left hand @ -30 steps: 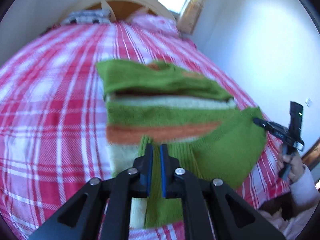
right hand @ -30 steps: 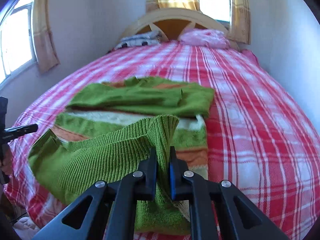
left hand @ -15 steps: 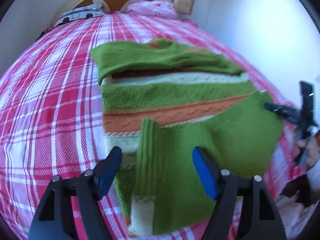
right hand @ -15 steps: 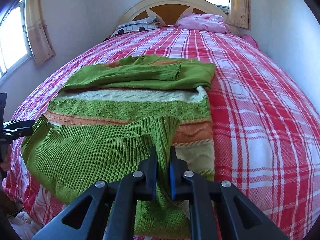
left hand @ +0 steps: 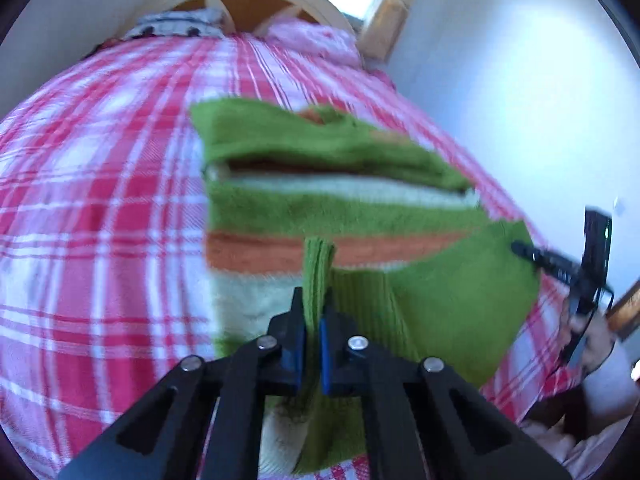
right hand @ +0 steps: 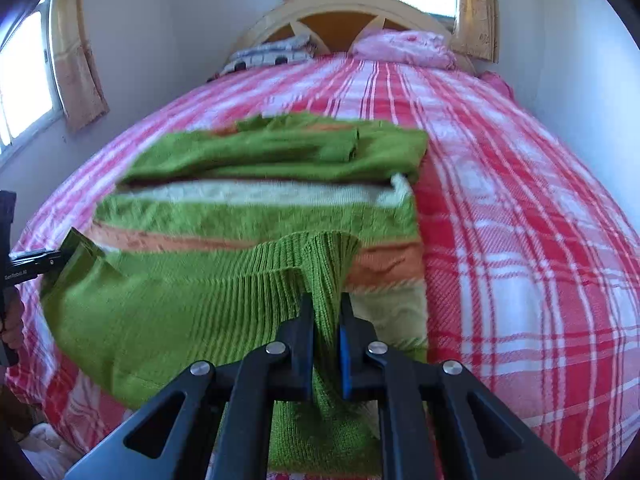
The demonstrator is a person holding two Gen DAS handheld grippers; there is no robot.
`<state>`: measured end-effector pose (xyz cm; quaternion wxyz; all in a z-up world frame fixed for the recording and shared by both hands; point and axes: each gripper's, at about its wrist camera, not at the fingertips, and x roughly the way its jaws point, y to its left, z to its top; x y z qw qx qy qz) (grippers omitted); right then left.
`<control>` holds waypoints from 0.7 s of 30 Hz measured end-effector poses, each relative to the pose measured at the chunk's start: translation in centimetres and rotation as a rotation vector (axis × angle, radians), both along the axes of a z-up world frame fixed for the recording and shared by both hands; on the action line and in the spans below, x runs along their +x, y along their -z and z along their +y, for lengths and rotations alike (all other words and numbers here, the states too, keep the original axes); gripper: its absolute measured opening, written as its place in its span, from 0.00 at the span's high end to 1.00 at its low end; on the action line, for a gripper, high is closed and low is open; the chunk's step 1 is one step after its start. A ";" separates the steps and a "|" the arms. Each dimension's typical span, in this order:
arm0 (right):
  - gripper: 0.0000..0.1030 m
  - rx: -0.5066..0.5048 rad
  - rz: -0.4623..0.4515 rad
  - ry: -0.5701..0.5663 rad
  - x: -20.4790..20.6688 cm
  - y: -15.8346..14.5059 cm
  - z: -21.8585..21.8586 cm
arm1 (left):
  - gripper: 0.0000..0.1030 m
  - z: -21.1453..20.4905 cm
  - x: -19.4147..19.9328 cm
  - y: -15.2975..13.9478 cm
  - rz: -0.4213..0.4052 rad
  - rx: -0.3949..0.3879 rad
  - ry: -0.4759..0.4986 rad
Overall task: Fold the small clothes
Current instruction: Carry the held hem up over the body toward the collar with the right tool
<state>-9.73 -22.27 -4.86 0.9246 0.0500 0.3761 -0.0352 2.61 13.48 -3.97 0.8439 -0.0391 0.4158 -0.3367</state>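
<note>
A small striped sweater [left hand: 320, 208] in green, cream and orange lies on the bed, its sleeves folded across the top; it also shows in the right wrist view [right hand: 256, 216]. Its green ribbed hem [right hand: 192, 300] is lifted off the bed. My left gripper [left hand: 314, 320] is shut on the hem's left corner [left hand: 318, 264]. My right gripper [right hand: 325, 320] is shut on the hem's right corner [right hand: 324, 264]. The right gripper also shows at the right of the left wrist view [left hand: 520, 247], and the left gripper at the left of the right wrist view [right hand: 60, 258].
The bed has a red and white plaid cover [right hand: 520, 240]. Pillows [right hand: 404, 46] and a wooden headboard [right hand: 340, 12] are at the far end. Walls run along both sides, with curtained windows [right hand: 24, 80]. The bed's near edge is just below the grippers.
My left gripper was open half a second ago and is now shut on the hem's left corner. The hem is lifted again. My right gripper kept its hold.
</note>
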 end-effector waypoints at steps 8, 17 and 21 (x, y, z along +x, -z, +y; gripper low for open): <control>0.91 -0.008 -0.138 0.024 -0.1 -4.6 -0.6 | 0.95 1.4 2.0 -4.0 -0.090 -0.073 -0.119; 0.91 -0.105 -0.157 0.004 1.2 -5.6 0.7 | 0.95 -0.7 3.3 -2.6 -0.080 -0.042 -0.109; 0.91 -0.138 -0.162 0.014 1.6 -5.6 0.9 | 0.95 -0.9 4.4 -2.0 -0.049 -0.005 -0.118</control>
